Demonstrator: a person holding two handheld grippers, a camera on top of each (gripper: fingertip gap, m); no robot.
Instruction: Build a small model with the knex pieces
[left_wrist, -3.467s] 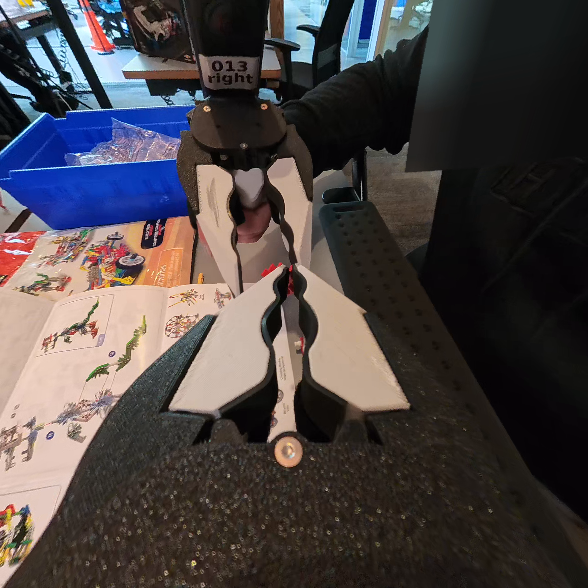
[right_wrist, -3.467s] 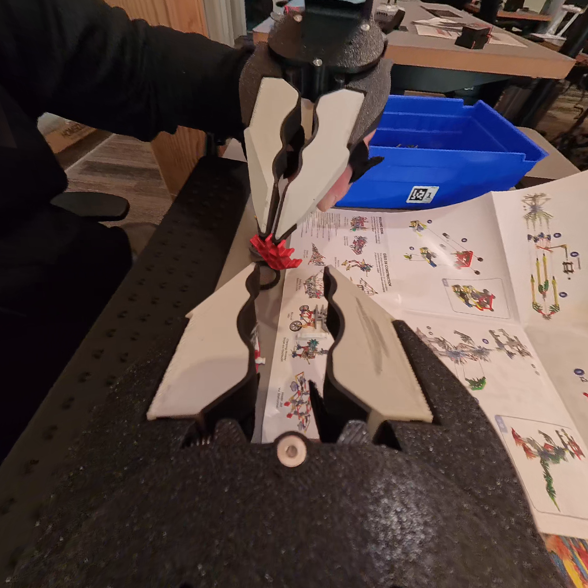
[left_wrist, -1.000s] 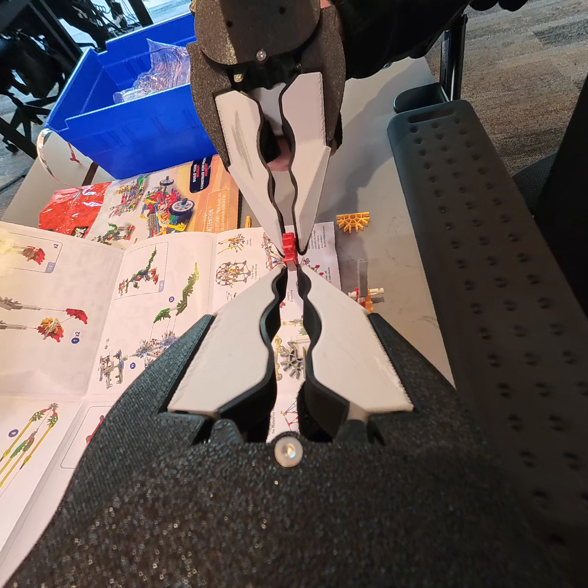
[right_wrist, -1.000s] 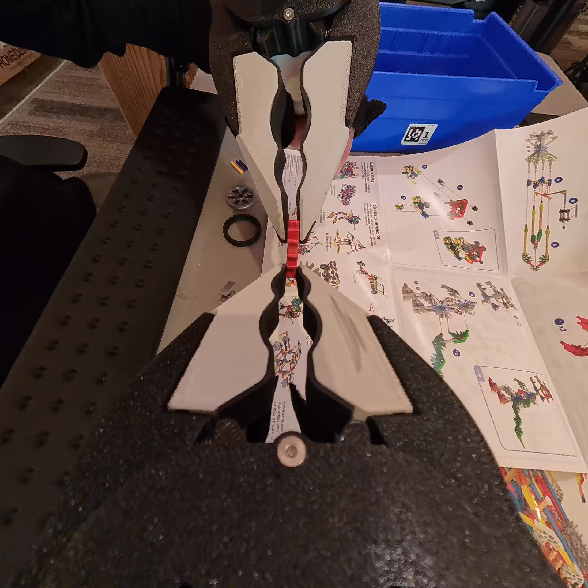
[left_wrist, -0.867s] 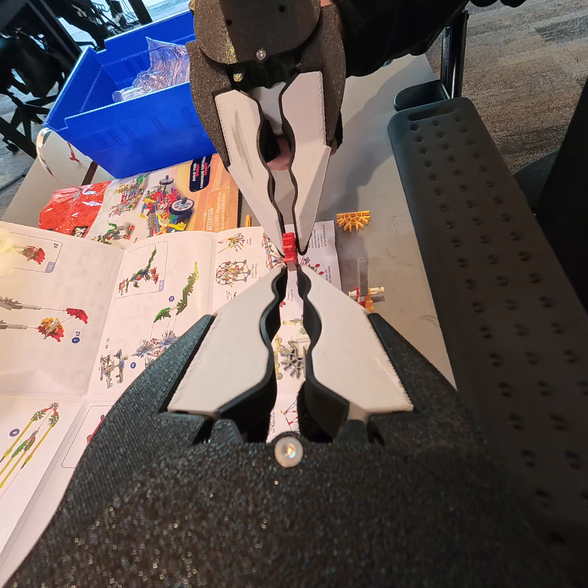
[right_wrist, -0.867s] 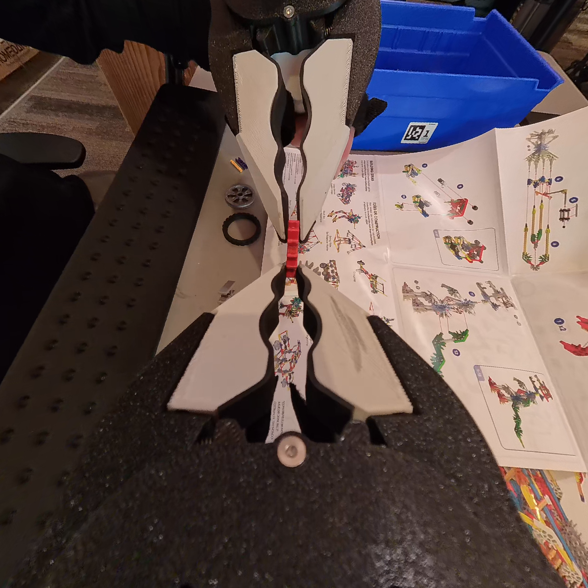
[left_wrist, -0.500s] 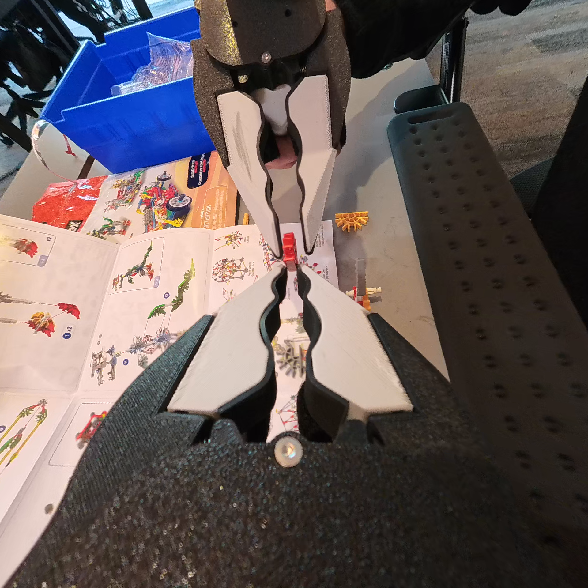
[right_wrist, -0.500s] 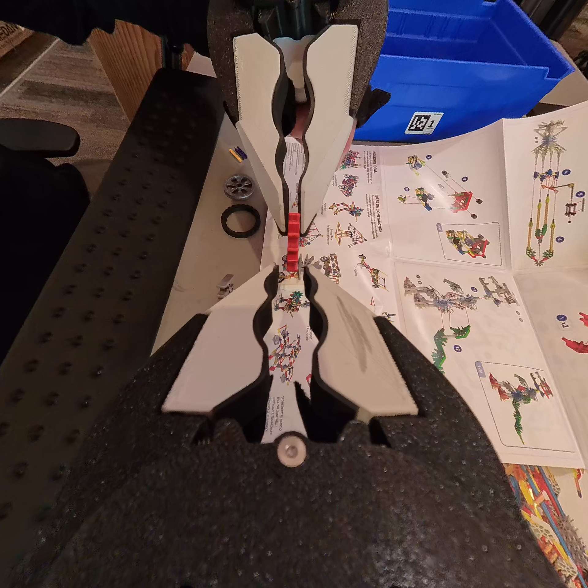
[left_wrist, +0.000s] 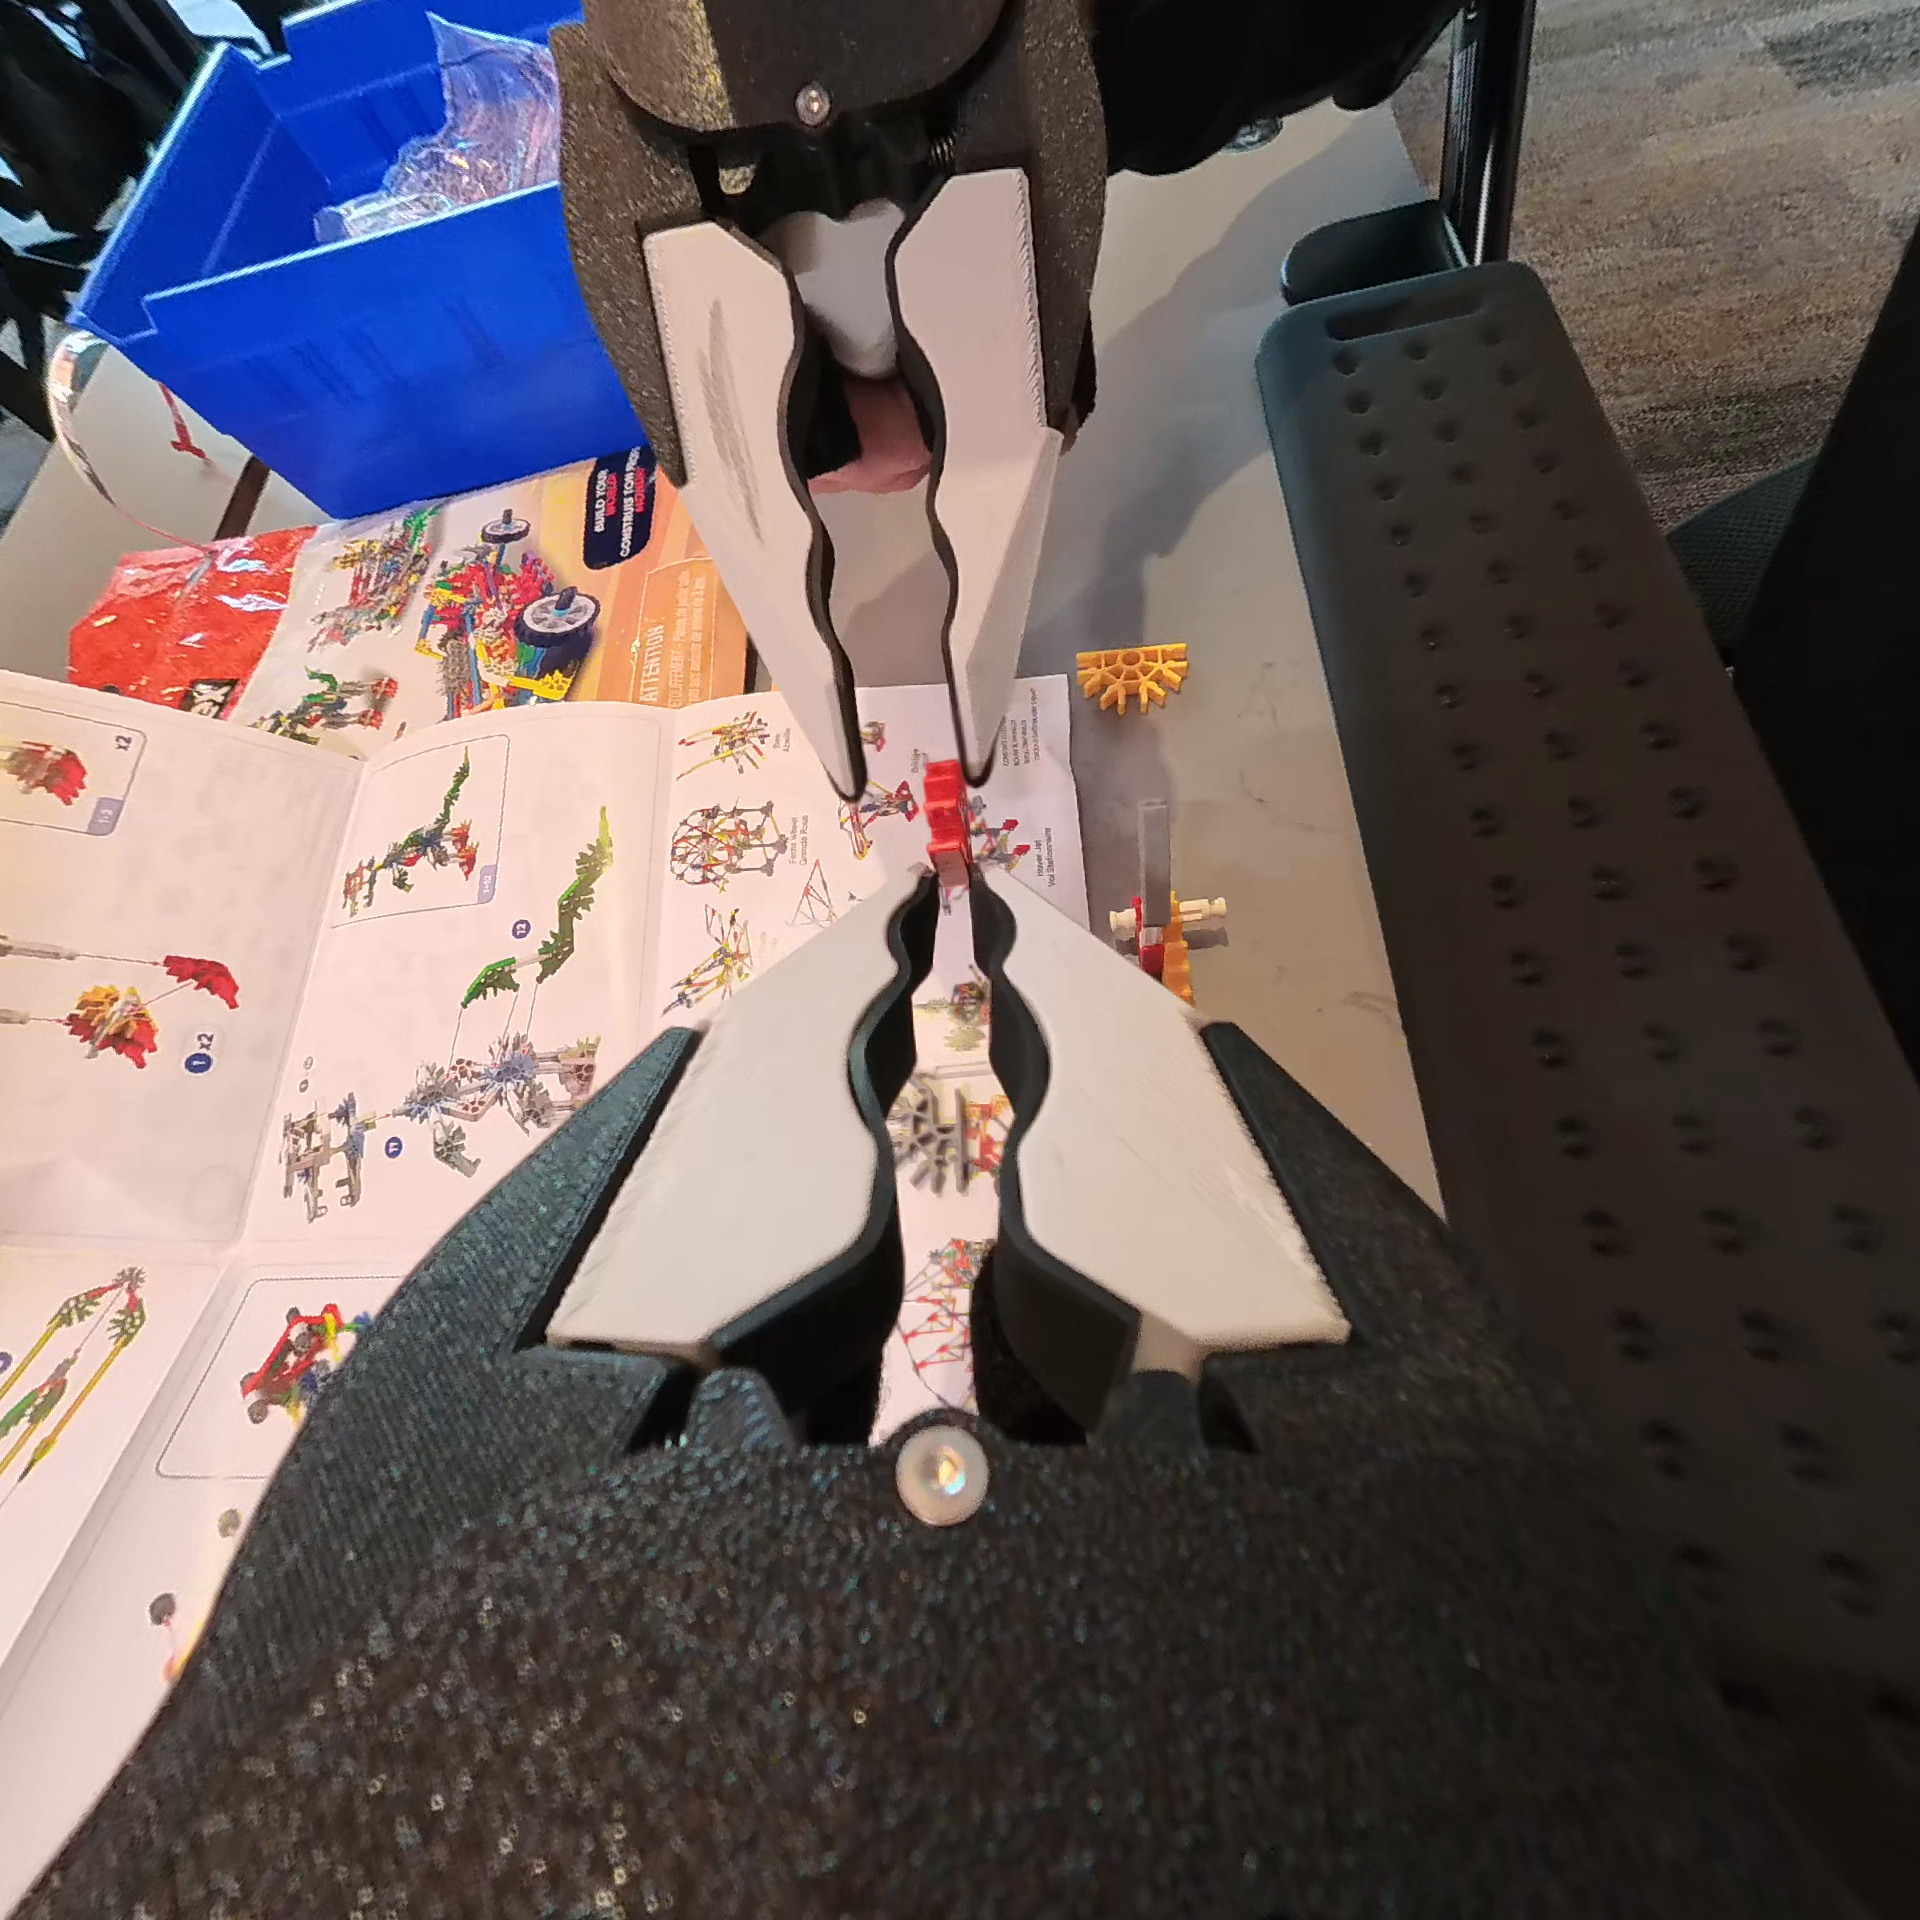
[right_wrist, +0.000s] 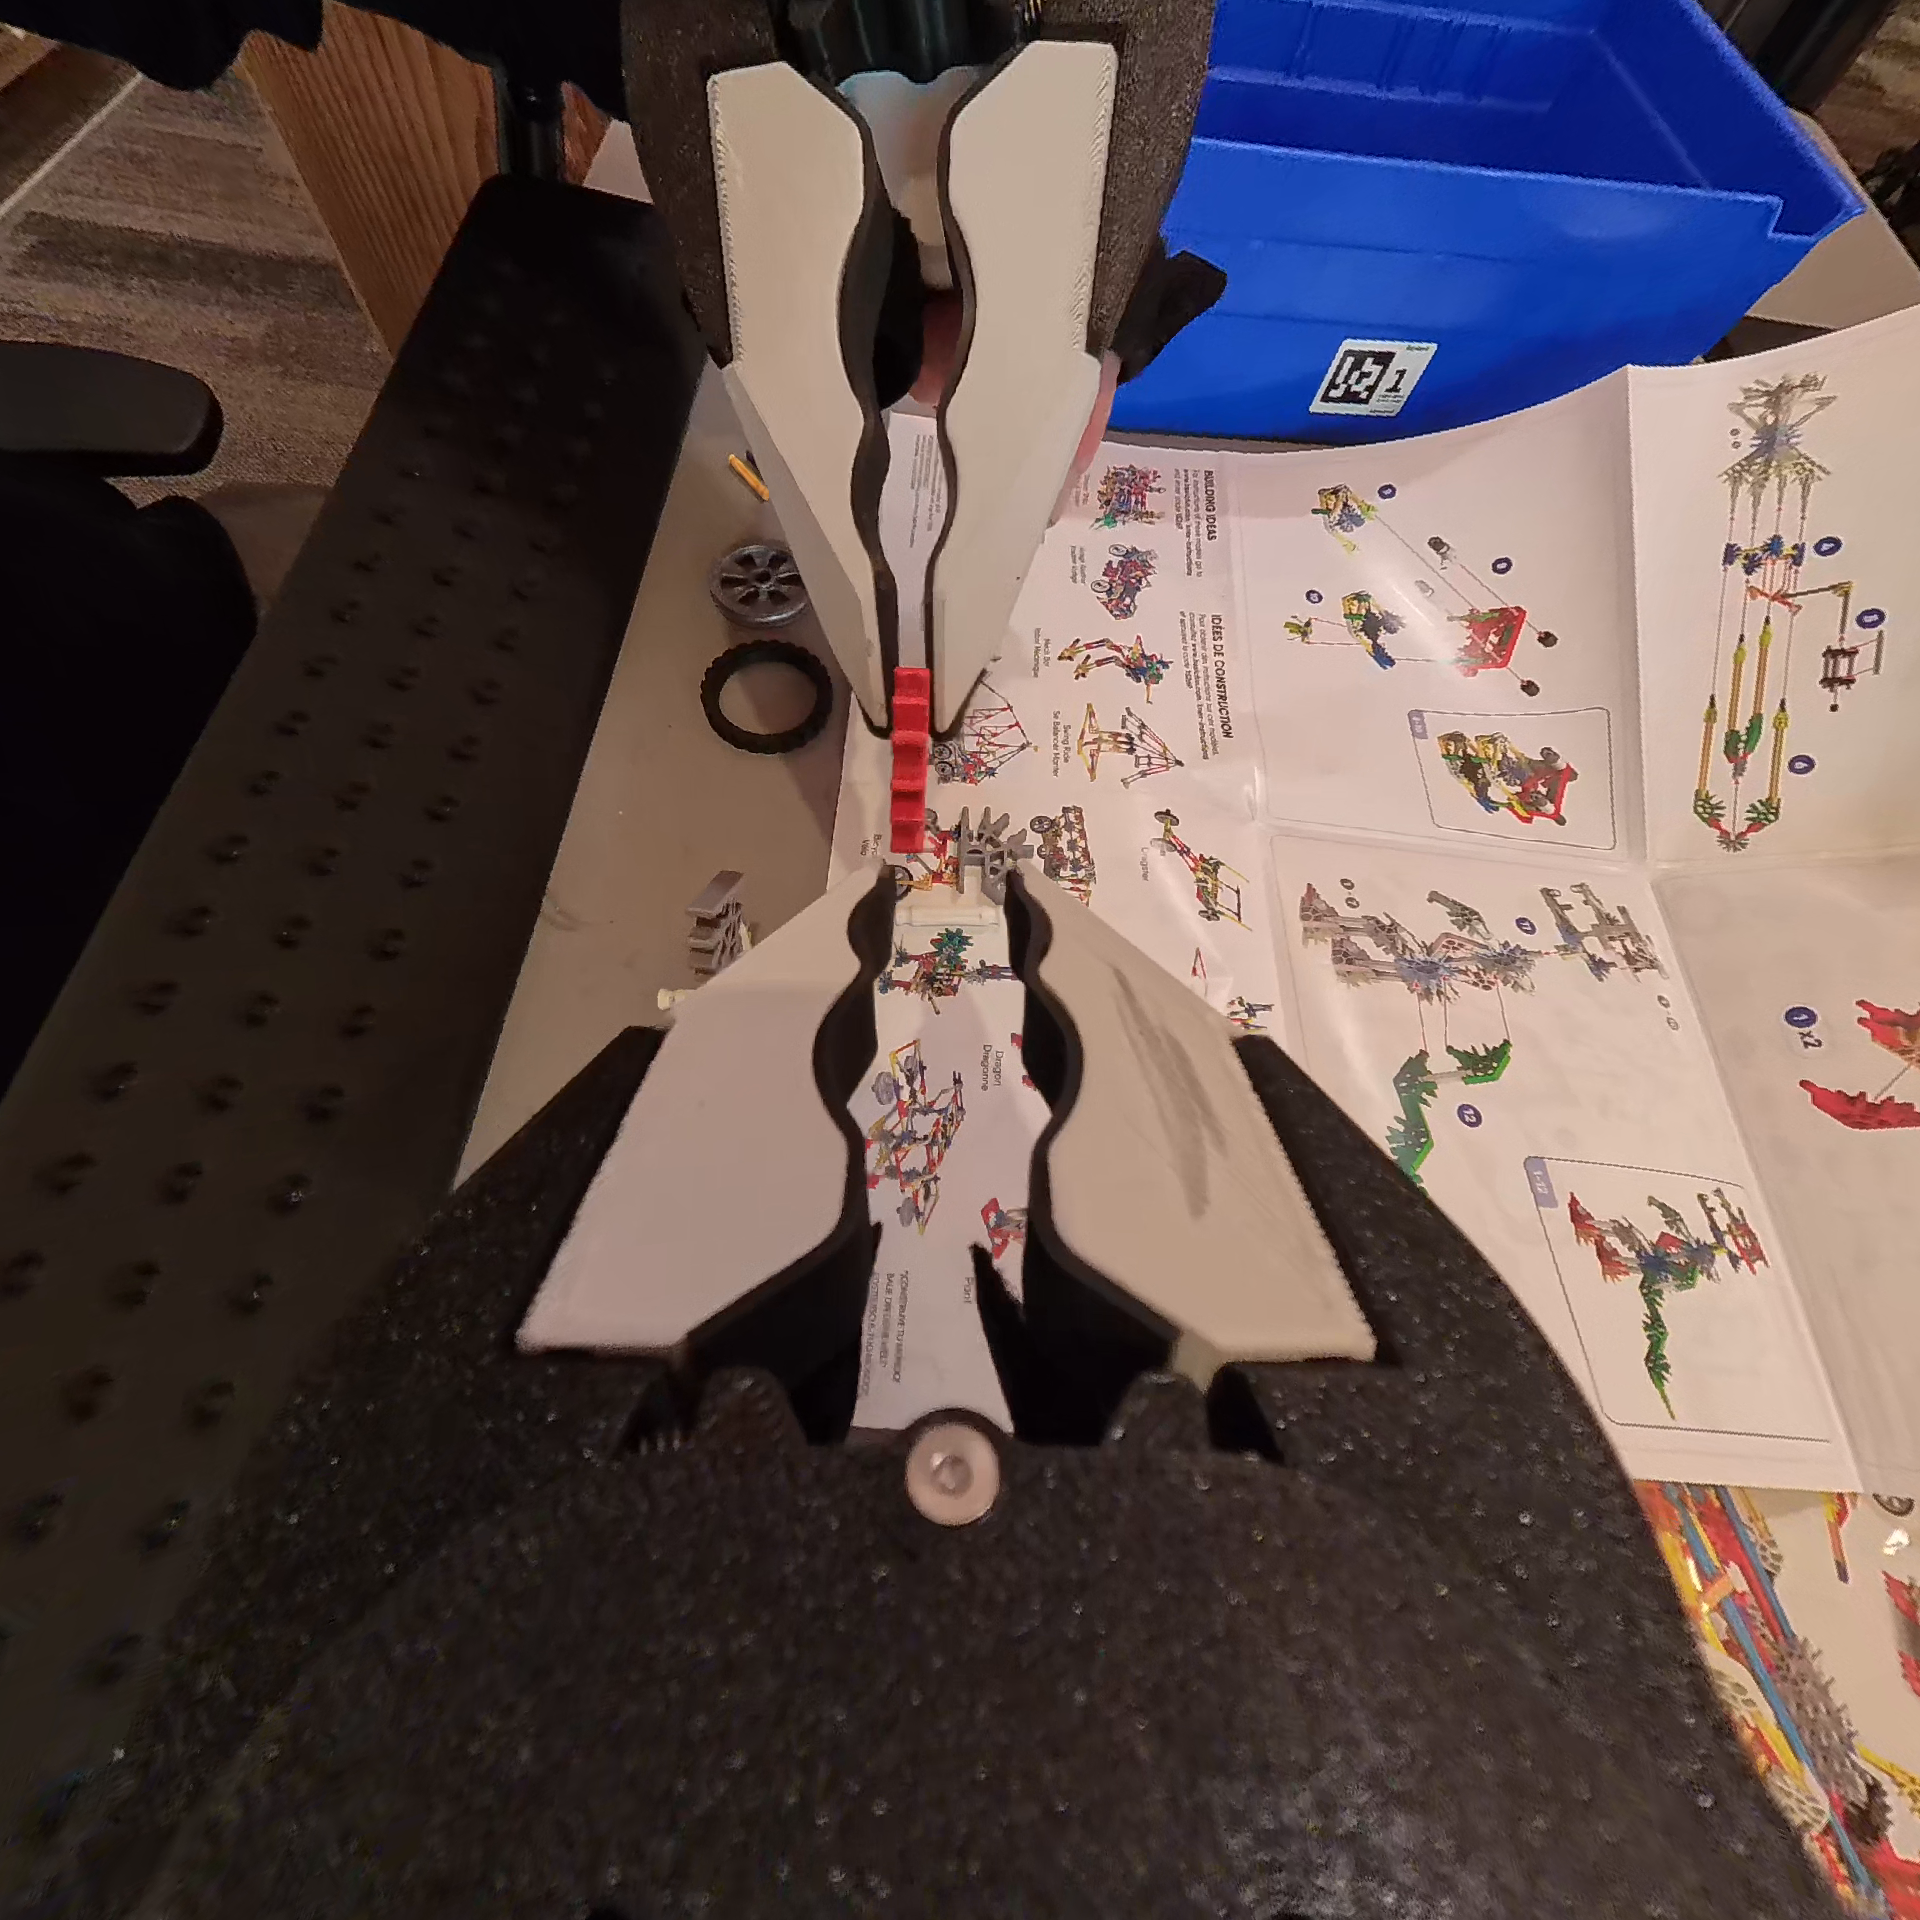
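**Red piece pinched in your left tongs, right tongs parted beside it**

Your left gripper (left_wrist: 948, 883) is clamped on the red toothed connector (left_wrist: 943, 816); in the right wrist view the same tongs (right_wrist: 914, 717) come in from the top w/ the red connector (right_wrist: 908, 753) sticking out past their tips, edge-on toward the camera. The piece is up off the table, above the unfolded instruction sheet (left_wrist: 499, 935).

Your right gripper (right_wrist: 948, 883) has its tongs apart. Its tips sit just short of the connector's free end, not touching it in that view. In the left wrist view the right gripper (left_wrist: 909, 779) points down from the top: one tip is right beside the red piece, the other well off to the side; can't tell if the near tip touches.

On the sheet btwn your right tips: a grey fan-shaped connector (right_wrist: 987, 847) and a white rod (right_wrist: 951, 914).

On the bare tabletop (right_wrist: 644, 831) next to the sheet:
- black tyre ring (right_wrist: 767, 709) and grey wheel hub (right_wrist: 761, 584)
- small grey piece (right_wrist: 717, 925)
- yellow fan connector (left_wrist: 1132, 675)
- small white/red/orange sub-assy (left_wrist: 1164, 920)

A black perforated board (left_wrist: 1610, 935) runs along the table edge. A blue bin (right_wrist: 1455, 208) sits beyond the sheet; the left view shows another blue bin (left_wrist: 364, 312) w/ clear bags inside.
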